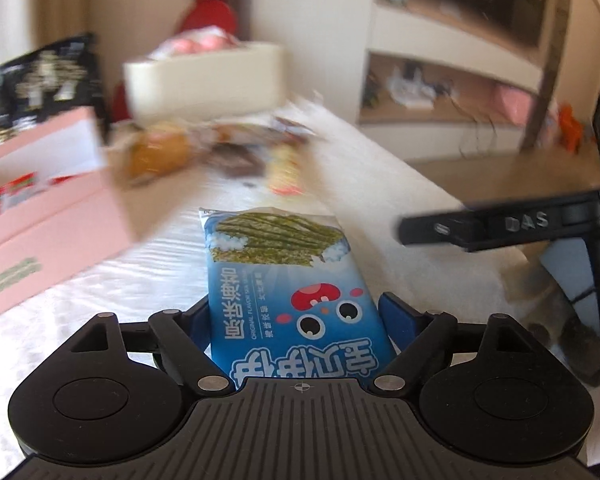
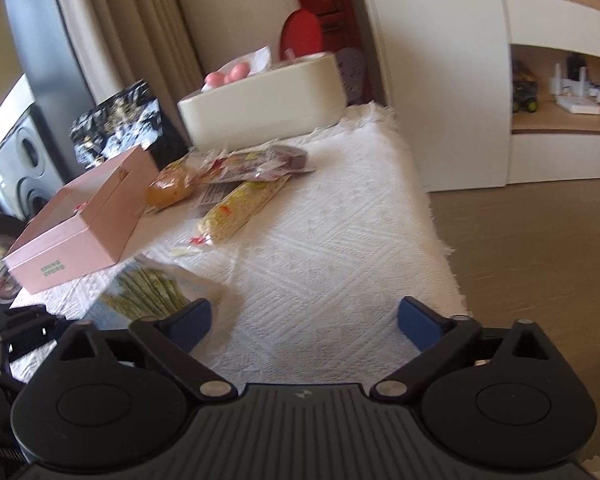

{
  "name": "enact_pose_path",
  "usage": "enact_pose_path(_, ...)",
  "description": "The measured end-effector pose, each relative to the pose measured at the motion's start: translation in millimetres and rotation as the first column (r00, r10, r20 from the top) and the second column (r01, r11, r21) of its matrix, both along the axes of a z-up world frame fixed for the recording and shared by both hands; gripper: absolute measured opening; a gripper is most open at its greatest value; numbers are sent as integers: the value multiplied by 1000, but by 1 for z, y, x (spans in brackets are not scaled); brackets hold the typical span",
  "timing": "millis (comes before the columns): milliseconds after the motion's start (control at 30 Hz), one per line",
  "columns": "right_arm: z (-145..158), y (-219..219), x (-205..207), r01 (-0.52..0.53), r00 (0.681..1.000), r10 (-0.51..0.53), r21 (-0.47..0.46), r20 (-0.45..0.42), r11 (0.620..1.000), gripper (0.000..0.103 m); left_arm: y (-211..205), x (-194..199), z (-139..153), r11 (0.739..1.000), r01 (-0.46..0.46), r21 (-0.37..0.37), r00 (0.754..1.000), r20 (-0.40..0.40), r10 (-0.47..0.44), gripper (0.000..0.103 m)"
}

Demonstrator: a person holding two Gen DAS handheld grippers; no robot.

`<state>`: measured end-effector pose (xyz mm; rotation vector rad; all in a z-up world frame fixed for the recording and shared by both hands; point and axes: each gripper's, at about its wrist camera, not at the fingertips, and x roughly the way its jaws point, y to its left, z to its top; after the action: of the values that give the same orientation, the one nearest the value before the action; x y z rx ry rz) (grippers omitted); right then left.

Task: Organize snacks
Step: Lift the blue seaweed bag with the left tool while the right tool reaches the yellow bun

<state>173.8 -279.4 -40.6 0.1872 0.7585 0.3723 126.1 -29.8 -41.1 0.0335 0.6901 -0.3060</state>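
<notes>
Where the left wrist view looks down along its fingers, a blue seaweed snack packet (image 1: 296,300) is seen lengthwise between the blue pads of the left gripper (image 1: 298,316). The left pad lies against the packet's edge, while a thin gap shows at the right pad, so a firm pinch cannot be told; the fingers are spread wide. The packet's far end reaches out over the white tablecloth (image 1: 380,184). To the left, an open pink box (image 1: 48,208) is seen, blurred, with a black snack bag (image 1: 48,80) behind it. Farther off, a cream bin (image 1: 204,80) stands, and loose wrapped snacks (image 1: 220,148) lie before it. The black finger of the right gripper (image 1: 480,228) enters from the right.

In the right wrist view, the right gripper (image 2: 304,320) is seen with its fingers spread fully and only bare tablecloth (image 2: 340,240) between them. The seaweed packet (image 2: 148,292) is shown just left of the left pad, near the pink box (image 2: 84,224). Beyond, a yellow wrapped snack (image 2: 240,208) and an orange bun packet (image 2: 172,188) lie close to the cream bin (image 2: 260,100), which stands at the far end.
</notes>
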Motion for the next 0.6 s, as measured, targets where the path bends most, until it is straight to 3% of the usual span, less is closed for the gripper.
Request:
enact_pose_path(133,8,13,11,-81,994,75,-71,-82,994,102,54,-11,5,988,-128,-91,991,31,131,88)
enact_pose_path(167,12,21,15,-130,989,124,-80,-84,988,97,67,-11,4,981,-153,-120,988,14,156,88)
enact_pose_path(267,34,53,22,-183,980,191,-135,49,974,94,99,-13,-4,958,-224,-177,975,-50,218,88)
enact_pose_path(367,54,102,41,-278,931,319,-221,177,935,94,114,-26,-5,946,-254,-200,967,-36,252,88)
enact_pose_path(500,60,165,88,-394,877,444,-254,182,883,92,129,-42,2,930,-273,-245,960,-7,280,86)
enact_pose_path(567,55,183,111,-414,864,468,-268,183,870,89,142,-52,6,914,-267,-307,959,4,282,62)
enact_pose_path(600,53,185,125,-417,872,459,-236,168,878,89,149,-53,8,909,-268,-319,958,9,286,26)
